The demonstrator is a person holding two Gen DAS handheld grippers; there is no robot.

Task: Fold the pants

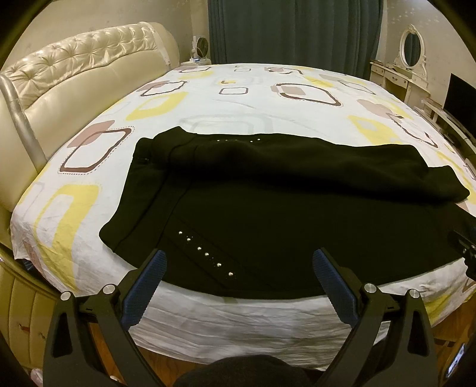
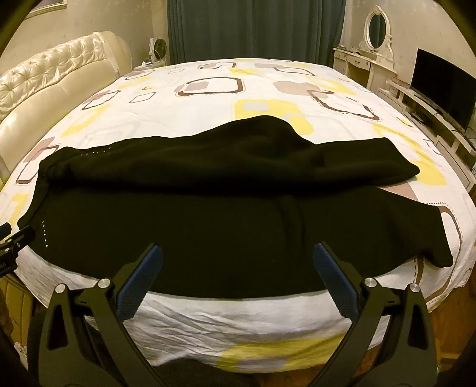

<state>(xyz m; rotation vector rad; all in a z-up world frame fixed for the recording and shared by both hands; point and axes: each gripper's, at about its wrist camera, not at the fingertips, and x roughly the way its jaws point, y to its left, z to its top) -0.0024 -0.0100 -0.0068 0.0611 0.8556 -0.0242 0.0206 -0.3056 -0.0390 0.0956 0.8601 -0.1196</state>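
Black pants [image 1: 267, 214] with rows of small silver studs [image 1: 205, 253] lie across the near part of the bed, waist to the left, the two legs running to the right side by side. They also show in the right wrist view [image 2: 208, 226], leg ends at the right [image 2: 437, 238]. My left gripper [image 1: 238, 262] is open and empty, just above the pants' near edge by the waist. My right gripper [image 2: 238, 256] is open and empty, above the near leg's edge. Each gripper's body peeks into the other's view [image 1: 467, 247] [image 2: 12, 241].
The bed [image 1: 238, 98] has a white sheet with yellow and brown squares. A cream tufted headboard [image 1: 74, 74] is at the left. A dressing table with oval mirror [image 2: 374, 38], a TV [image 2: 443, 86] and dark curtains [image 2: 253, 26] stand beyond.
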